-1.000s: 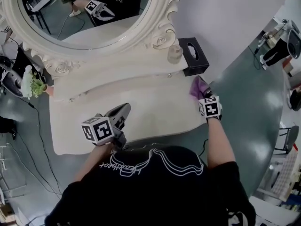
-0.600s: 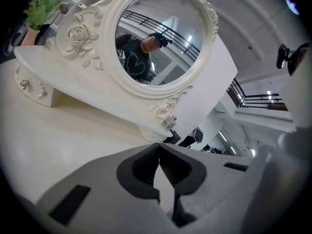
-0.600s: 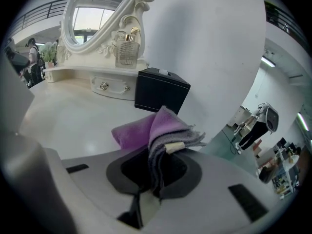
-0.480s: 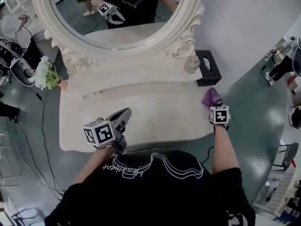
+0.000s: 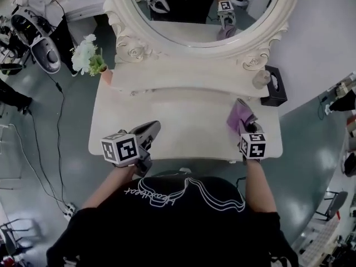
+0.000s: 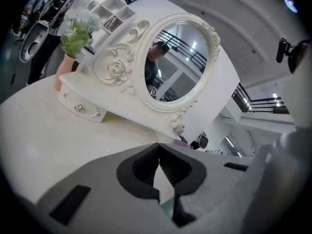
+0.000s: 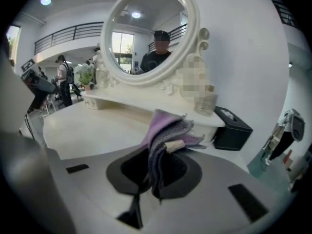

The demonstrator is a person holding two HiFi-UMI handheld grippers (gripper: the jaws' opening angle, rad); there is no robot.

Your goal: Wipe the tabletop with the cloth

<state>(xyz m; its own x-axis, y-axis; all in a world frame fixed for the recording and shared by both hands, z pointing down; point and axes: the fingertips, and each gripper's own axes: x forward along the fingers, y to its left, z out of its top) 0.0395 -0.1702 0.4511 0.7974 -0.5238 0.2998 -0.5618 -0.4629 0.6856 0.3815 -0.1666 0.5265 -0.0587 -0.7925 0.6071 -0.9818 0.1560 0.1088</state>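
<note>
A cream dressing table (image 5: 183, 127) with an oval mirror (image 5: 200, 10) fills the head view. My right gripper (image 5: 246, 125) is shut on a purple cloth (image 5: 240, 115) over the tabletop's right part; in the right gripper view the bunched cloth (image 7: 165, 135) sticks up from between the jaws. My left gripper (image 5: 150, 131) hovers over the tabletop's front left, its jaws closed together with nothing between them, as the left gripper view (image 6: 158, 160) shows. The tabletop (image 6: 58, 135) stretches toward the mirror base.
A black tissue box (image 5: 275, 86) and a small glass jar (image 5: 260, 79) stand at the back right on the raised shelf. A pink pot of white flowers (image 5: 89, 57) stands at the back left corner. Cables and equipment (image 5: 39, 43) lie on the floor at left.
The head view has swung, so the table now sits more centred. The right gripper with the cloth has come leftward, from the table's right edge onto the tabletop. The left gripper has hardly moved.
</note>
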